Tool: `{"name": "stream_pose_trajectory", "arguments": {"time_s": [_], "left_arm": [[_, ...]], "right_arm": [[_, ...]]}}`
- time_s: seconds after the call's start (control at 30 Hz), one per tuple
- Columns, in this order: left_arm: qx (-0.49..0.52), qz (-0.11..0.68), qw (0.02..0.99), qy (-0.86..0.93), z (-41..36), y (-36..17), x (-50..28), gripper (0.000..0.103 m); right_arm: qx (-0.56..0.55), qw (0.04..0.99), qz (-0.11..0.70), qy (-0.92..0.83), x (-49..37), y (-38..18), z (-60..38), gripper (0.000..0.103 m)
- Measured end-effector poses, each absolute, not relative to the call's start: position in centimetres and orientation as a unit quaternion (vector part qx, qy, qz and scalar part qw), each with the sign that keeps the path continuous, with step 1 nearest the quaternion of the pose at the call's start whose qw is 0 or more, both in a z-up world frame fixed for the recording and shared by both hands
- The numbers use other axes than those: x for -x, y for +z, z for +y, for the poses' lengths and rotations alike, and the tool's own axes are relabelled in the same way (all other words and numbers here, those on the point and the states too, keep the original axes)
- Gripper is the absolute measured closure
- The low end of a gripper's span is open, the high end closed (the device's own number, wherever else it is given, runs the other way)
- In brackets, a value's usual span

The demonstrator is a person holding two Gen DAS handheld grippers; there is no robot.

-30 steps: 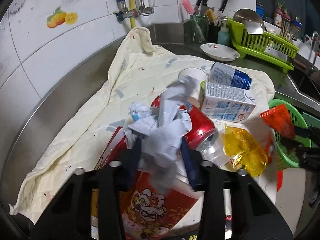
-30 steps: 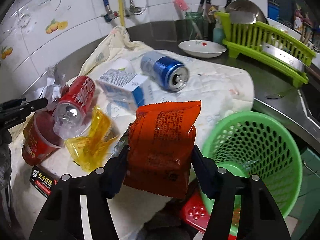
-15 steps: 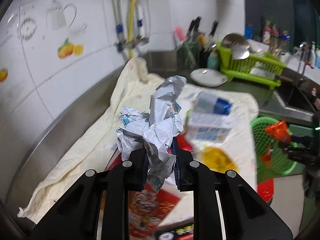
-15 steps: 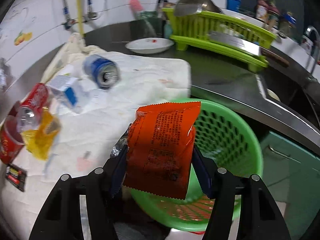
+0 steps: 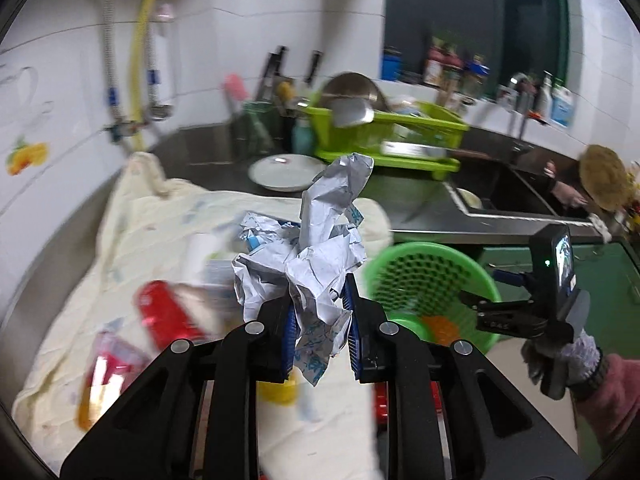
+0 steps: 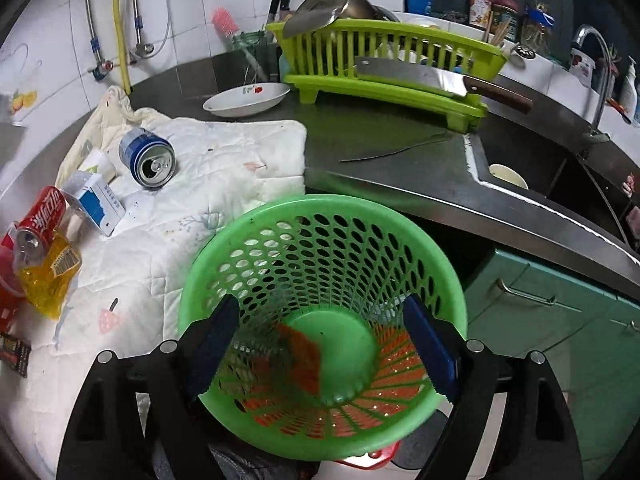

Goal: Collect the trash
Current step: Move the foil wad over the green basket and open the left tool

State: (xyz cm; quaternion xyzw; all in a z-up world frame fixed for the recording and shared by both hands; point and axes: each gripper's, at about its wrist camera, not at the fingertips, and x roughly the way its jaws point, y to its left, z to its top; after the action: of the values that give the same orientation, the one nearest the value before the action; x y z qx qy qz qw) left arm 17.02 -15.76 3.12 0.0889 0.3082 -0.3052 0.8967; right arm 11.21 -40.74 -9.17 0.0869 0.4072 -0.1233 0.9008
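Observation:
A wad of crumpled white paper (image 5: 316, 248) is pinched between the blue pads of my left gripper (image 5: 318, 312), held up above the cloth. To its right stands the green mesh basket (image 5: 424, 276). My right gripper (image 6: 320, 308) hangs over the basket (image 6: 280, 204) with its jaws opening and nothing between them. The orange wrapper (image 6: 304, 352) shows as a blur inside the basket, below the fingers. On the cloth (image 6: 224, 184) lie a blue can (image 6: 150, 158), a red can (image 6: 42, 216), a small carton (image 6: 98, 202) and a yellow wrapper (image 6: 50, 276).
A green dish rack (image 6: 384, 52) with a cleaver (image 6: 420, 76) across it stands at the back of the steel counter. A white plate (image 6: 248, 98) sits beside it. The sink (image 6: 560, 184) is at the right, with green cabinet doors (image 6: 560, 308) below.
The right gripper swung over the basket and spread its jaws; the orange wrapper left them and dropped inside. The left gripper rose with the paper and turned toward the basket.

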Motion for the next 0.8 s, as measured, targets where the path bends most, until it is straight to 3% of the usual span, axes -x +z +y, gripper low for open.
{"name": "stream_pose_trajectory", "arguments": {"time_s": [0.7, 0.73, 0.8], "left_arm": [[-0.113, 0.378, 0.824, -0.408, -33.3, -5.1, -17.1, 0.078], [-0.112, 0.379, 0.822, -0.410, -33.6, -5.1, -17.1, 0.077], [-0.106, 0.381, 0.820, -0.414, -34.0, -5.4, -17.2, 0.057]], "right_arm": [[-0.119, 0.906, 0.374, -0.158, -3.2, -8.3, -46.4, 0.021], [-0.121, 0.905, 0.376, -0.158, -3.1, -8.5, -46.4, 0.021], [-0.124, 0.903, 0.380, -0.159, -2.9, -8.9, -46.5, 0.021]]}}
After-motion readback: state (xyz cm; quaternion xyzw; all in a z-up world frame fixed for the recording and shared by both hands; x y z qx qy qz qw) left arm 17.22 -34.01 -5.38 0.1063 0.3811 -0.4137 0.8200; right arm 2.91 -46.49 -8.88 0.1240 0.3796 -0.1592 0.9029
